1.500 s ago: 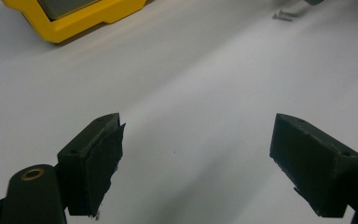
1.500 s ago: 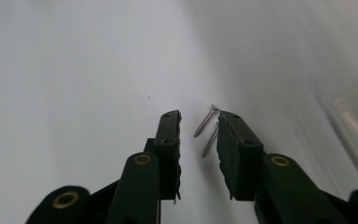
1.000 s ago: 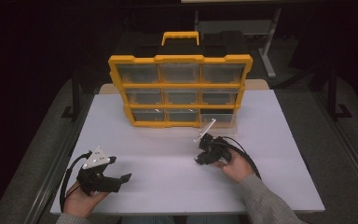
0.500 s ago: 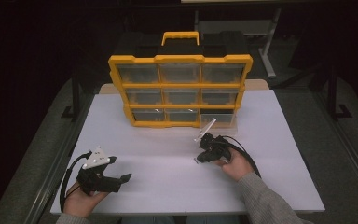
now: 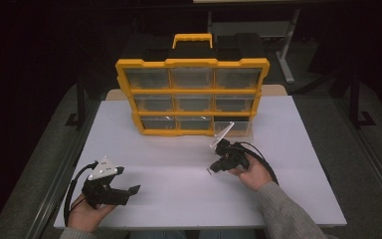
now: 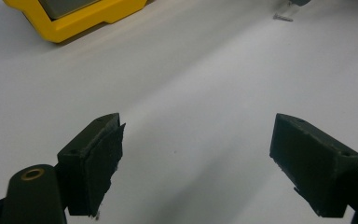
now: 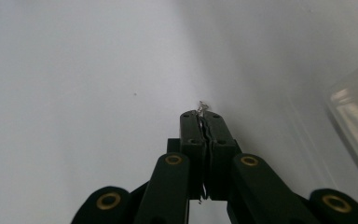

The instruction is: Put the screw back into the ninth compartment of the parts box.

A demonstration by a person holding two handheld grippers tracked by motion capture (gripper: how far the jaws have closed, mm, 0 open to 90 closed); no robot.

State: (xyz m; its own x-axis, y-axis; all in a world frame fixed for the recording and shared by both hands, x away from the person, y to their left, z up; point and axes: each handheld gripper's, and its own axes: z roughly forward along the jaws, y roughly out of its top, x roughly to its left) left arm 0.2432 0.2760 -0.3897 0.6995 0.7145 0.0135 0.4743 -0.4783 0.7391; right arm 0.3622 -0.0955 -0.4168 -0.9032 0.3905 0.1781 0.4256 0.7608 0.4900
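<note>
The right gripper [image 5: 213, 169] tilts down toward the white table [image 5: 179, 194], held from behind by the right hand [image 5: 251, 172]. Its jaws have just closed and now pinch 1 small metal screw [image 7: 201, 108], whose tip pokes out between the pads just above the tabletop. The left gripper [image 5: 132, 190] lies low and level at the table's near left, jaws spread wide with nothing between them. Behind stands 1 yellow organizer [image 5: 191, 92] with 9 clear drawers; the bottom-right drawer [image 5: 233, 127] sits pulled out.
</note>
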